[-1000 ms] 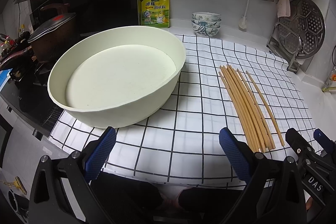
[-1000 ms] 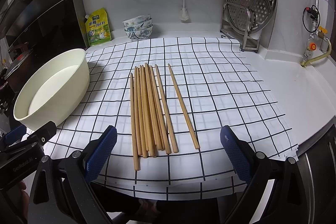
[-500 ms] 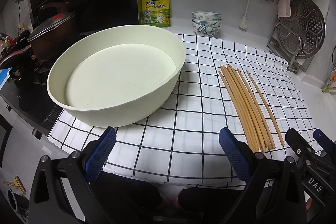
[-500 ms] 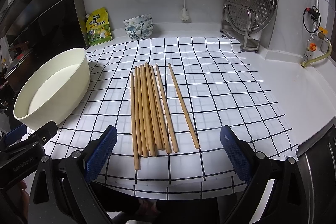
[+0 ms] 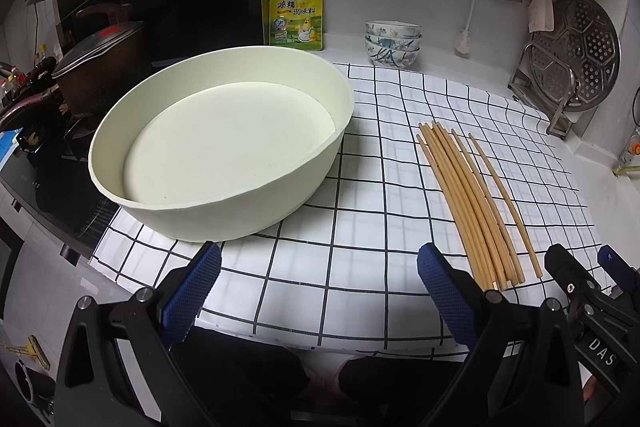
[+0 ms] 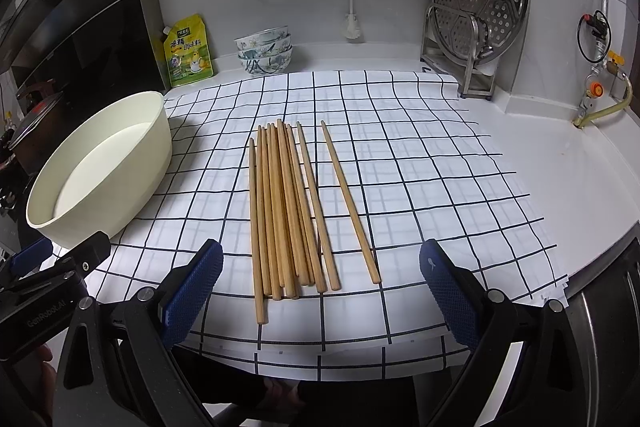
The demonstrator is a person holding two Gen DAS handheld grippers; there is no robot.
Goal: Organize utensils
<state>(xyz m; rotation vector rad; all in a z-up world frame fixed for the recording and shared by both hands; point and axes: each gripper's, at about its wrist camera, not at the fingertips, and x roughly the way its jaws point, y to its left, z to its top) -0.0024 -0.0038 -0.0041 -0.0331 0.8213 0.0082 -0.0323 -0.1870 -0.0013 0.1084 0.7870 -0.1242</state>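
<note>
Nothing has moved since the earlier frames. The chopsticks [image 6: 288, 211] lie bundled on the desk's checked cloth [image 6: 420, 167], one apart; the cream basin [image 5: 224, 151] looks empty. Left gripper [image 5: 318, 291] and right gripper [image 6: 320, 287] hover, jaws wide, holding nothing; sorting seemingly unstarted.

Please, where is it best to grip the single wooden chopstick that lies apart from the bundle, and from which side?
Probably near the middle of the single wooden chopstick, from above, jaws across its width. It lies flat on the checked cloth, with a gap on both sides.

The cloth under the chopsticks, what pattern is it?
White cloth with a dark grid; right wrist view.
</note>
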